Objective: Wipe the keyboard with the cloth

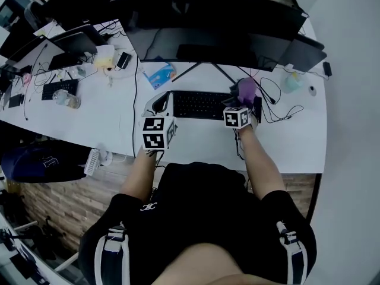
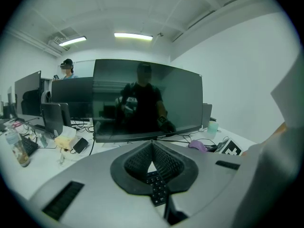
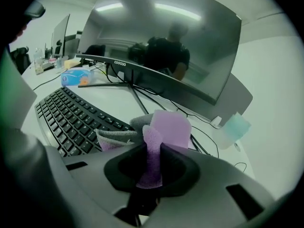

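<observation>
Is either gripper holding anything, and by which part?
The right gripper pinches the cloth by a bunched fold, the rest sticking out above. The left gripper is shut on nothing.

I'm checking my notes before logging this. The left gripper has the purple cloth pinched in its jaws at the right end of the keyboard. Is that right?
Not quite. It is the right gripper that has the purple cloth pinched in its jaws at the right end of the keyboard, as the right gripper view shows. The left gripper is shut on nothing.
</observation>
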Motion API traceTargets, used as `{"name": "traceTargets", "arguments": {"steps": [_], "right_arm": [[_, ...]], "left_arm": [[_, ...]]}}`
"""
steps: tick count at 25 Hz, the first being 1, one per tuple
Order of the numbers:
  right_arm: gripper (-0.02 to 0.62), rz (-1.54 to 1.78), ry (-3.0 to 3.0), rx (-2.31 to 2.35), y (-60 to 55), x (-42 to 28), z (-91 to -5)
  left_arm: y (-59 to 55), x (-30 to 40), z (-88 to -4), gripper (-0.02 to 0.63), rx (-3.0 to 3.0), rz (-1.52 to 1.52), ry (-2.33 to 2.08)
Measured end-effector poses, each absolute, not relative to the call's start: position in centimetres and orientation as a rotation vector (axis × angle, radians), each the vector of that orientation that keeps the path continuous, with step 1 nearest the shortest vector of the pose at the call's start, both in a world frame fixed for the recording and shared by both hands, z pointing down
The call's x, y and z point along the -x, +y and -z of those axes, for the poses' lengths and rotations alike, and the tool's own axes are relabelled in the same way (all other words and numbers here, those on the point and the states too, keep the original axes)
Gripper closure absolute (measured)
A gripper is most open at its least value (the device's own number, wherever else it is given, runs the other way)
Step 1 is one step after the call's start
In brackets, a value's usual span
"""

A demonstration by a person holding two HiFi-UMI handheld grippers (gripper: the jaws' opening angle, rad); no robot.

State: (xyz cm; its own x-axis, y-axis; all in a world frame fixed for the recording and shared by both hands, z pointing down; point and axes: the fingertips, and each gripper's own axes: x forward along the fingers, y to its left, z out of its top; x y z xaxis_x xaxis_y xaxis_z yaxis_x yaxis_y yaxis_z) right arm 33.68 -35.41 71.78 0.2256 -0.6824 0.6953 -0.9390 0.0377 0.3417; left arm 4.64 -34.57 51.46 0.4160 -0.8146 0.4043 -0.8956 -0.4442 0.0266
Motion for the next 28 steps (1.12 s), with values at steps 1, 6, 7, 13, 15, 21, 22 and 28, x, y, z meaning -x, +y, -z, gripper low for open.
{"name": "traceTargets", "arguments": {"steps": [1,6,7,13,15,21,22,28], "right_arm": [[0.516,-0.409,-1.52,-1.709,-35.5,-33.2,-71.7],[0.517,-0.401,-1.515,-1.719,-35.8,-30.7,-71.7],[0.517,-0.408,-1.518,-1.73,-36.0,-30.2,-71.7],[0.517,-0.424,-1.556,-1.756,-36.8,-26.4,-71.8],[0.517,-0.42,-1.564,-1.76,-37.0,-25.6,-71.8],[0.517,-0.4,-1.604,-1.726,-38.2,-22.4,-71.7],[0.517,-0.401,-1.611,-1.719,-38.3,-21.8,-71.8],[0.517,-0.39,-1.666,-1.683,-39.6,-18.0,-71.8]], "left_arm": [[-34.7,-4.2,-51.4,0.595,-2.432,-0.491,-1.501],[-35.2,-1.8,-51.7,0.595,-2.427,-0.492,-1.502],[-35.3,-1.3,-51.8,0.595,-2.426,-0.495,-1.504],[-36.0,1.0,-51.9,0.595,-2.434,-0.512,-1.509],[-36.1,1.9,-51.9,0.595,-2.43,-0.512,-1.519],[-36.5,4.6,-52.3,0.595,-2.4,-0.501,-1.55],[-36.5,5.0,-52.4,0.595,-2.396,-0.498,-1.554],[-36.9,7.0,-52.3,0.595,-2.383,-0.488,-1.575]]}}
